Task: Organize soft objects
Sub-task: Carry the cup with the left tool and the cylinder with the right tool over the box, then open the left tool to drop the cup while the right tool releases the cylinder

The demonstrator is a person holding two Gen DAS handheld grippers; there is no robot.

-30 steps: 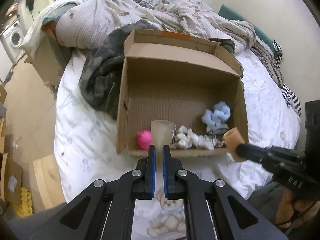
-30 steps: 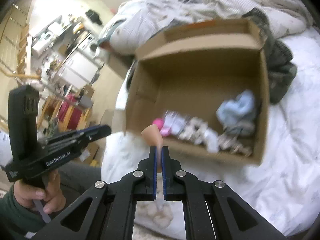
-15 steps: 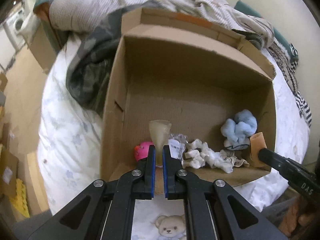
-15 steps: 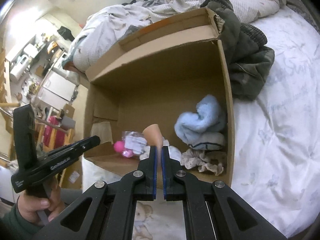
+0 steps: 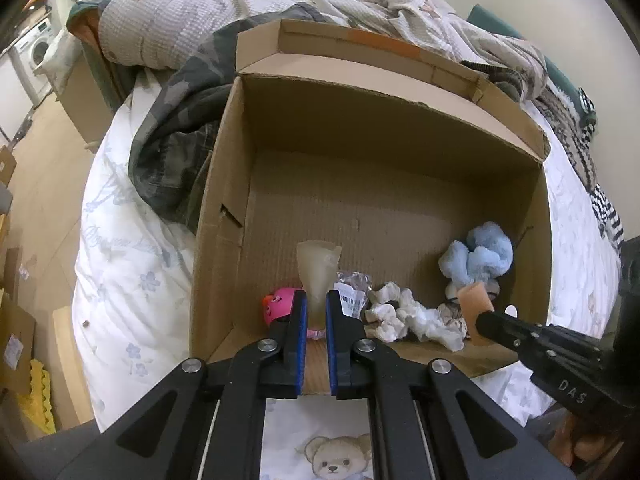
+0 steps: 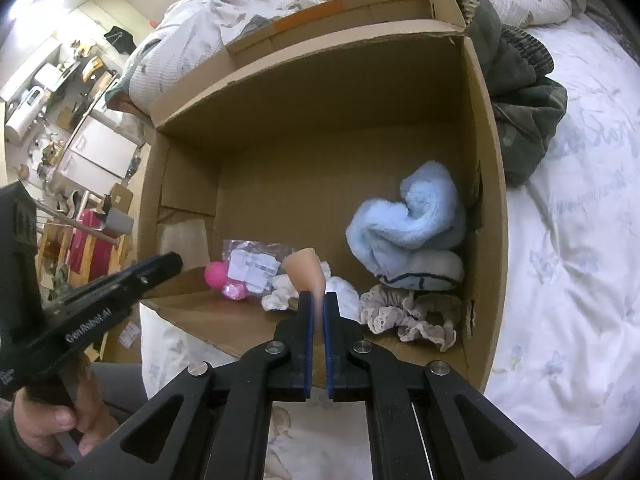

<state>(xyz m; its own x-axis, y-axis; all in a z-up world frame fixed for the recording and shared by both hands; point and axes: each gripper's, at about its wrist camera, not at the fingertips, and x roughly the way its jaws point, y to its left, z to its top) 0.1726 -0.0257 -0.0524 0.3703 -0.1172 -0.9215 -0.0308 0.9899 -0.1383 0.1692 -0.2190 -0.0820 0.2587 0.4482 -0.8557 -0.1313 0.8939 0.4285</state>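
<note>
An open cardboard box lies on the bed. My left gripper is shut on a pale translucent soft pad and holds it over the box's near edge. My right gripper is shut on a peach soft pad, also over the near edge; it also shows in the left wrist view. In the box lie a blue fluffy cloth, white cloth pieces, a lace piece, a pink toy and a plastic packet.
A dark camouflage garment lies against the box's left side. A rumpled quilt is piled behind the box. The white bed sheet spreads to the right. The floor with cardboard boxes is on the left.
Both grippers have moved forward to the box with their pads still held; the box now fills each view.
</note>
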